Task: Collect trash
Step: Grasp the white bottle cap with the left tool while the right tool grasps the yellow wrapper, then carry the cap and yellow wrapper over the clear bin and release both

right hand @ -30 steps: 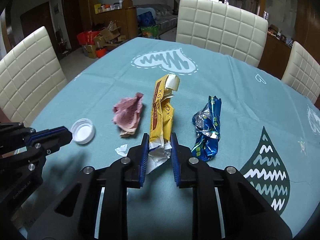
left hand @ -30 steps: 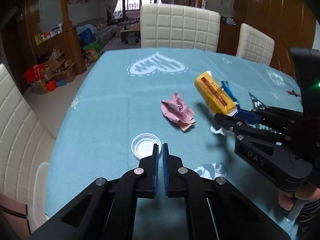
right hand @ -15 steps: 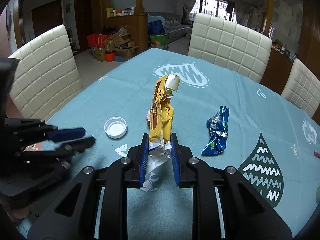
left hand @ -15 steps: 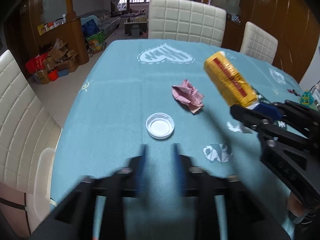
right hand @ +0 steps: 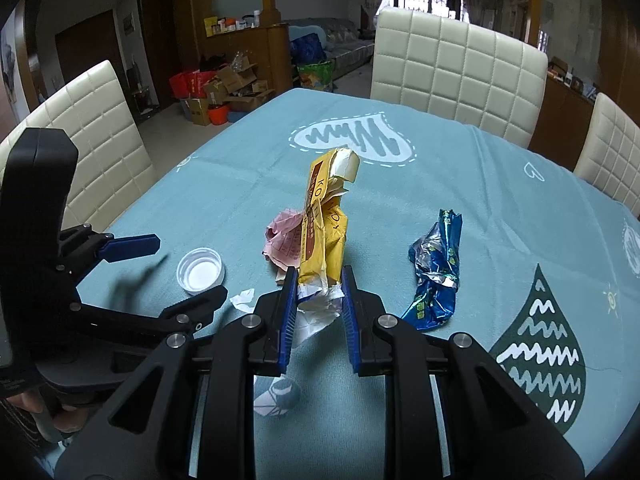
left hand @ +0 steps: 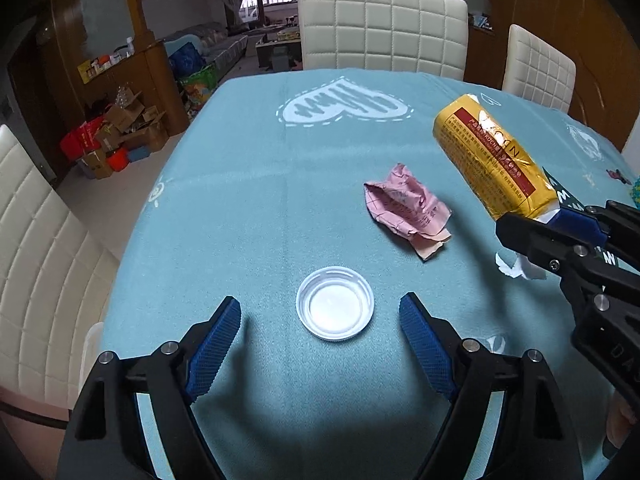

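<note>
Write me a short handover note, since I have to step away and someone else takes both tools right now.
Right tool: shut on the yellow wrapper, held up off the table.
Left tool: open, its jaws have just been opening; the white cap lies on the table ahead of them, between the fingers' lines, untouched.
Still lying on the table: pink crumpled paper, blue foil wrapper, small white paper scrap.
Done: yellow wrapper picked up.
Left: grab the cap, then the paper, foil wrapper and scrap. No bin is in view.
</note>
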The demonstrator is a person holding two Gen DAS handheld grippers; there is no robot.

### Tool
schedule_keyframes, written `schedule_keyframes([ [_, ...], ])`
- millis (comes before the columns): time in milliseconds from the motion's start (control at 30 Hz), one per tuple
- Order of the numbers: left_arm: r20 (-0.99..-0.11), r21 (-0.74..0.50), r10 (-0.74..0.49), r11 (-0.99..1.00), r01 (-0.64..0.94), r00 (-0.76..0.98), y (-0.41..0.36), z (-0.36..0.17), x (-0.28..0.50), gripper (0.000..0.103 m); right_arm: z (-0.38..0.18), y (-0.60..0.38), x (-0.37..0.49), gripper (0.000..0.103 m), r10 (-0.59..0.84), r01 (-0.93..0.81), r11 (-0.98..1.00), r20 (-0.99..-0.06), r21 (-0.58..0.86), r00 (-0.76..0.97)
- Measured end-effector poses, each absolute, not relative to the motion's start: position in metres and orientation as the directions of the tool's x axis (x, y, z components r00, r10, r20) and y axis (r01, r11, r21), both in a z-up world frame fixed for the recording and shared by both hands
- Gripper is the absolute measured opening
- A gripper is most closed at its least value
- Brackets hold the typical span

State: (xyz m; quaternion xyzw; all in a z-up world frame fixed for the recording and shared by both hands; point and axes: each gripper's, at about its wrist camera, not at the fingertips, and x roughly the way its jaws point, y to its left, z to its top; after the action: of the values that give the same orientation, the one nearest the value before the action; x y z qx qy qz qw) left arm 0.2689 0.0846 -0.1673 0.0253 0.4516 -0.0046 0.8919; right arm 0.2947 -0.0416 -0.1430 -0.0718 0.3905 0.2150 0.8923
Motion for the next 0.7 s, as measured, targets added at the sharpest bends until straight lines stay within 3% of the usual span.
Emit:
schedule_keyframes([
  [100, -0.817, 0.046, 0.019, 0.998, 0.032, 0.576, 0.087, -0.171, 0.268, 0.039, -0.143, -0.041, 0.294, 0.023, 0.329, -0.441, 0.896, -0.727, 0.04, 0.603],
  [700, -0.703, 0.036, 0.022, 0.999, 0.005, 0.71, 0.106, -0.103, 0.191, 0.039, -0.095, -0.008, 0.23, 0.023, 0.354, -0.513, 0.858, -0.68, -0.038, 0.643],
])
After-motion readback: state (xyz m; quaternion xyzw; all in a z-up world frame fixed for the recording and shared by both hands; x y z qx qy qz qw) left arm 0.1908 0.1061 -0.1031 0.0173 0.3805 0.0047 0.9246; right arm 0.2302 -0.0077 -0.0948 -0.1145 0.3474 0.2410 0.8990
